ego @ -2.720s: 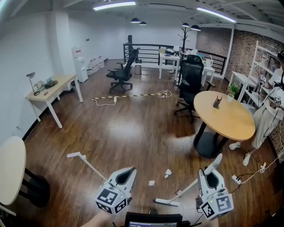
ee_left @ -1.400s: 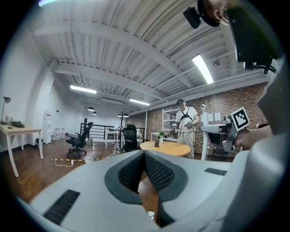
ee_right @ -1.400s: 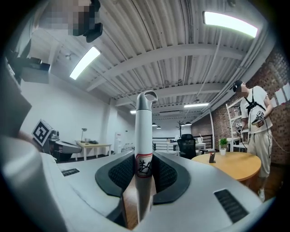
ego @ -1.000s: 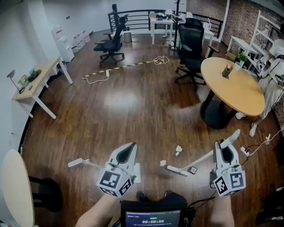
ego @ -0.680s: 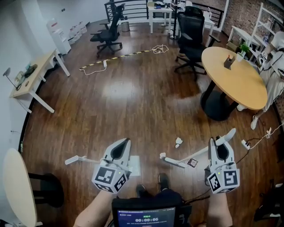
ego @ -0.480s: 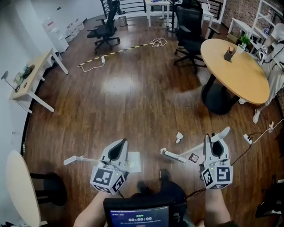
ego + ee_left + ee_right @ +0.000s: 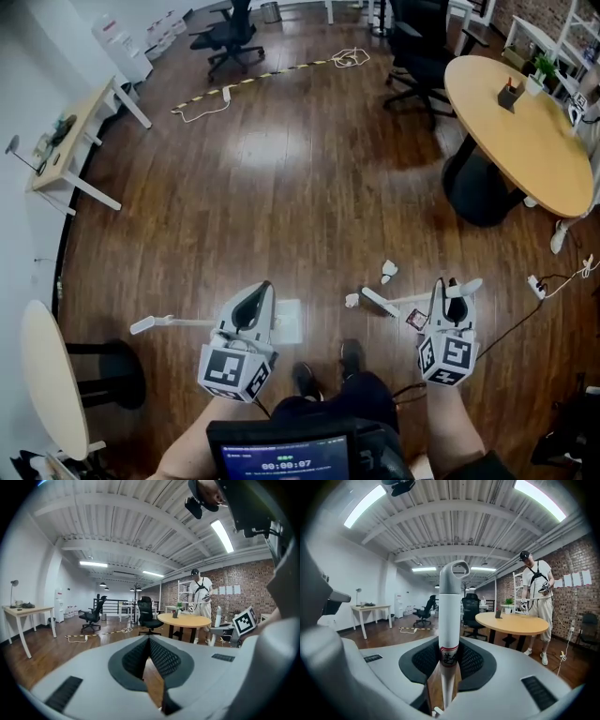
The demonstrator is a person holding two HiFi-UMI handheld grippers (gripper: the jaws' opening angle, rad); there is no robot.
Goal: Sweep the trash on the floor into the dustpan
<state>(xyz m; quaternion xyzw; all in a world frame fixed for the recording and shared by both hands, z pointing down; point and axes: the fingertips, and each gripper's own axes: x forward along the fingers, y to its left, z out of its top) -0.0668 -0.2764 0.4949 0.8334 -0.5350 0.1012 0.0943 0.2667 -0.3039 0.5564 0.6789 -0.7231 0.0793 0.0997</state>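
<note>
Broom head is edging forward beside the white scrap.
Left gripper is pinching the dustpan handle, pan sitting on the floor beside it; right gripper is clamping the broom handle, bristles nearly touching that scrap, crumpled paper lying beyond.

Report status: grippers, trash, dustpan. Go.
Left gripper shut on dustpan, pan on floor. Right gripper shut on broom. Trash scraps by broom head, none in pan. Own shoes near the sweep path.
</note>
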